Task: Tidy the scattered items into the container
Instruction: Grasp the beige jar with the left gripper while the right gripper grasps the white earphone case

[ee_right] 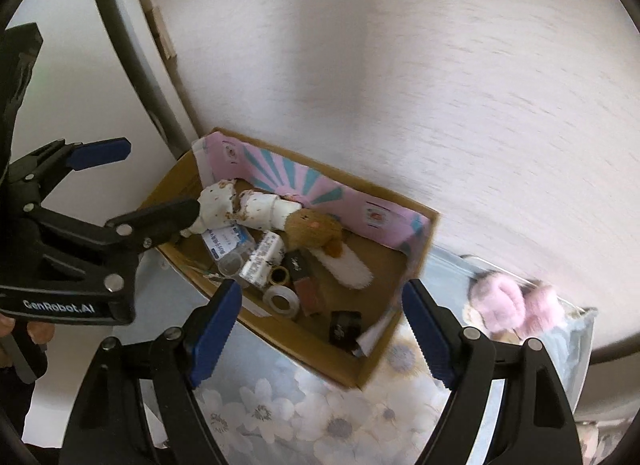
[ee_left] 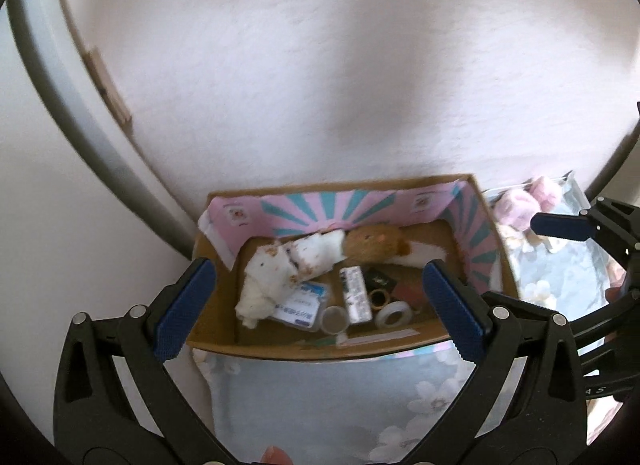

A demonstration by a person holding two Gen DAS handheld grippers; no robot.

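Observation:
An open cardboard box (ee_left: 216,329) (ee_right: 312,357) with a pink and teal lining stands on a floral cloth. Inside lie a white and brown plush toy (ee_left: 304,261) (ee_right: 256,205), a blue-labelled packet (ee_left: 302,305) (ee_right: 226,241), a white tape roll (ee_left: 394,313) (ee_right: 282,299), a small silver box (ee_left: 354,293) (ee_right: 262,259) and small dark items. My left gripper (ee_left: 320,305) is open over the box's near side, empty. My right gripper (ee_right: 320,333) is open above the box's near right corner, empty. A pink fluffy item (ee_left: 520,205) (ee_right: 504,301) lies outside, right of the box.
A white textured wall rises right behind the box. The floral cloth (ee_left: 320,405) (ee_right: 320,417) covers the surface under and in front of the box. A dark curved tube (ee_left: 80,133) runs along the left. A fingertip (ee_left: 274,457) shows at the bottom edge of the left wrist view.

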